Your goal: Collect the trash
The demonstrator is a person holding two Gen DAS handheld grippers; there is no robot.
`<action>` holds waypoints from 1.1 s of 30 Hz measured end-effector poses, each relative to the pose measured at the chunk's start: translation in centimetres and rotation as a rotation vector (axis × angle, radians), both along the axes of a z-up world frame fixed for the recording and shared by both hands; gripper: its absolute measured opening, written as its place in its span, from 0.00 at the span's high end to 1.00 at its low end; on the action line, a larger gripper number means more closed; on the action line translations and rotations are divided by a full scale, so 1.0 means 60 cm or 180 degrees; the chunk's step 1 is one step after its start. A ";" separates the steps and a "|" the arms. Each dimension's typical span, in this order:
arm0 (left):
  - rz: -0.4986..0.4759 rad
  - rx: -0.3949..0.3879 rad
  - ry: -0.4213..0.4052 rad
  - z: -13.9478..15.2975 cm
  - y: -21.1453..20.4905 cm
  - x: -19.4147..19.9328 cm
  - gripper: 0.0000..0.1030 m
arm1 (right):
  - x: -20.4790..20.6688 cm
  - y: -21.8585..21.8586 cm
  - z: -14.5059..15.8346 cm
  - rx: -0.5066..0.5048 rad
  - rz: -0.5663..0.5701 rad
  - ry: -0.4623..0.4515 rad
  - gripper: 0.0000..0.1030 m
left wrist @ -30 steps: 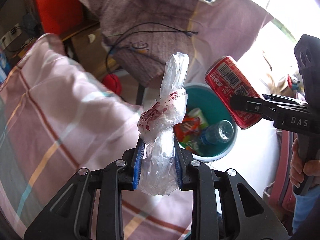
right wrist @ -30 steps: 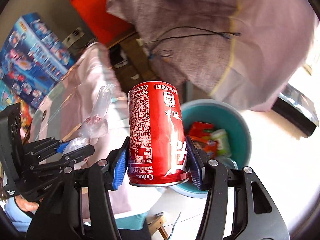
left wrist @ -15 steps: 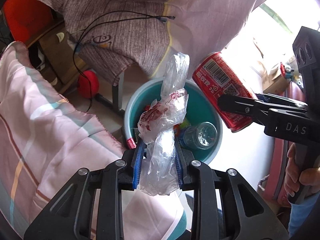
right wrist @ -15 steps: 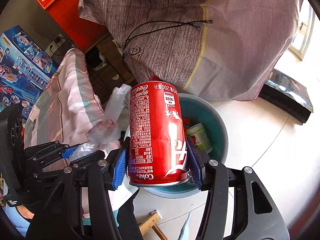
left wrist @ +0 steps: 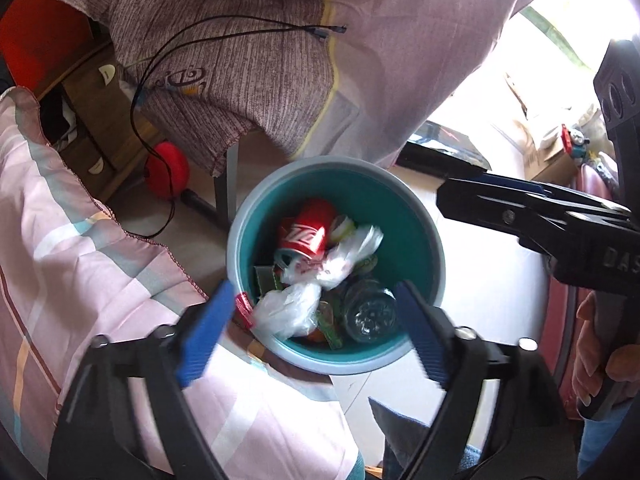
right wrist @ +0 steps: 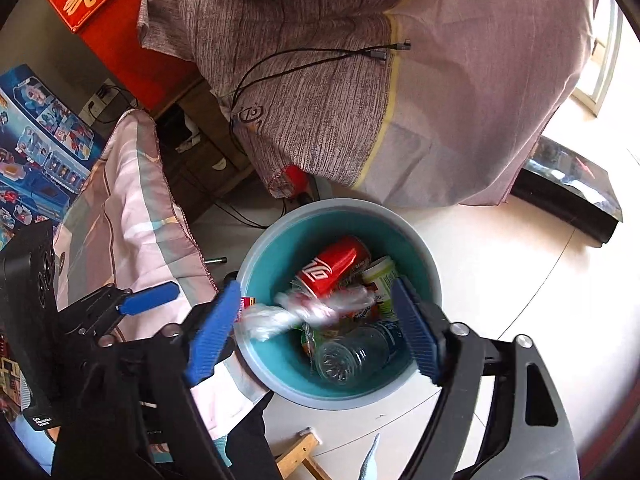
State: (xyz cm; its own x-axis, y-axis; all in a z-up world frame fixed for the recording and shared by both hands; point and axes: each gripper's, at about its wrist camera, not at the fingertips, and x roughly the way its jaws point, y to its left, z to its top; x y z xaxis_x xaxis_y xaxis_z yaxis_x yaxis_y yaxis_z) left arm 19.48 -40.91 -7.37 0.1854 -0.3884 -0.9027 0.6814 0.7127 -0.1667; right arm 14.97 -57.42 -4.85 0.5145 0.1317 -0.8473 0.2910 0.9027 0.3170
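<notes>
Both jaws, clamped 0.5 s ago, are now spread apart and empty. The red cola can (right wrist: 334,266) and crumpled plastic bag (left wrist: 316,280) are seen inside the teal bin (left wrist: 416,236), below and between the fingers of the left gripper (left wrist: 316,336) and right gripper (right wrist: 316,330). Only the right view shows the blue toy box (right wrist: 36,148).

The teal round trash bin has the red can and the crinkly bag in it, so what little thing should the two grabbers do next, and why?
Probably lift both away and look for more trash. The red soda can and clear crumpled plastic bag lie inside the teal round plastic bin, and the left gripper and right gripper both hang open and empty above it.
</notes>
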 end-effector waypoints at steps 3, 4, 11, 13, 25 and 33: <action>0.0040 -0.0021 0.0032 -0.002 0.004 0.004 0.12 | -0.001 -0.003 -0.002 0.0043 -0.0035 0.0026 0.24; 0.0049 -0.0019 0.0058 -0.003 0.006 0.005 0.12 | -0.001 -0.001 -0.003 0.0027 -0.0041 0.0047 0.23; 0.0123 0.0043 0.0084 0.000 0.022 0.000 0.10 | -0.009 0.014 -0.008 -0.0001 -0.0004 0.0136 0.17; 0.0152 0.0053 0.0071 0.004 0.030 -0.002 0.08 | -0.015 0.019 -0.005 0.0003 0.0018 0.0129 0.14; 0.0504 0.0200 -0.0349 0.059 0.116 -0.054 0.05 | -0.050 0.086 0.034 -0.0103 0.0299 0.0017 0.07; 0.0697 0.0196 -0.0592 0.098 0.170 -0.101 0.05 | -0.107 0.152 0.073 -0.0616 0.0433 -0.0079 0.07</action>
State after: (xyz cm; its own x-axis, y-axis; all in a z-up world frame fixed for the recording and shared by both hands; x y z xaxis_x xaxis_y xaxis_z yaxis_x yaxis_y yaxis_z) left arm 13.43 -30.71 -1.52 0.4233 -0.2664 -0.8659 0.5250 0.8511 -0.0052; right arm 8.53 -48.28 -0.45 0.5241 0.0376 -0.8508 0.1568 0.9777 0.1398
